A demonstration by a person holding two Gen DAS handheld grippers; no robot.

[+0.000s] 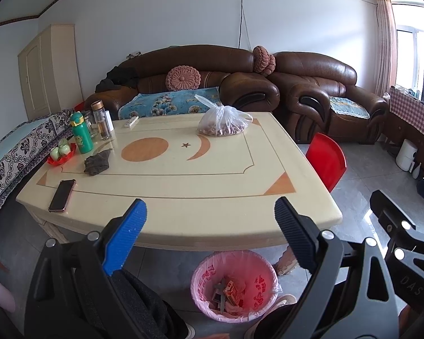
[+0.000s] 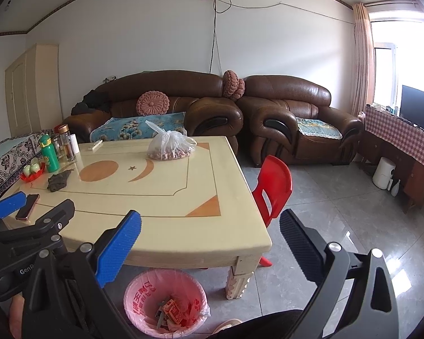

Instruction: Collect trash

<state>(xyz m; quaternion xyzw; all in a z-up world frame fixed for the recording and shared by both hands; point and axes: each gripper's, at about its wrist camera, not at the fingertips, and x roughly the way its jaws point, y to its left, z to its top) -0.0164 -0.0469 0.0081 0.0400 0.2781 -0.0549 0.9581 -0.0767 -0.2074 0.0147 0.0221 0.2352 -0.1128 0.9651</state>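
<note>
Trash (image 1: 228, 293) lies in a heap at the bottom of the pink-lined bin (image 1: 203, 271) on the grey tile floor, just under the near edge of the cream table (image 1: 183, 197). Among the scraps an orange printed wrapper and a darker strip can be told apart; the strip runs roughly up and down in the left wrist view, while the rest is too jumbled to give a direction. The bin stands upright with its mouth open to the ceiling. Red characters are printed on the liner's rim on both sides, too warped to read.

The left gripper (image 1: 210, 226) hangs over the table edge above the bin, its jaws wide apart and holding nothing — one pad blue, the other black. The right gripper (image 2: 210, 243) is likewise spread open and empty. The letters "DAS" show on the right gripper's frame in the left wrist view, and "GenR", cut off, on the left gripper's frame in the right wrist view.

On the tabletop sit a dark crumpled cloth (image 1: 97, 162), a phone (image 1: 62, 195) lying face up near the corner, a green bottle (image 1: 81, 133) with a printed figure, and a tied clear bag (image 1: 222, 123) of reddish-brown pieces. A red plastic chair (image 2: 272, 188) stands beside the table — touching or just apart cannot be told.
</note>
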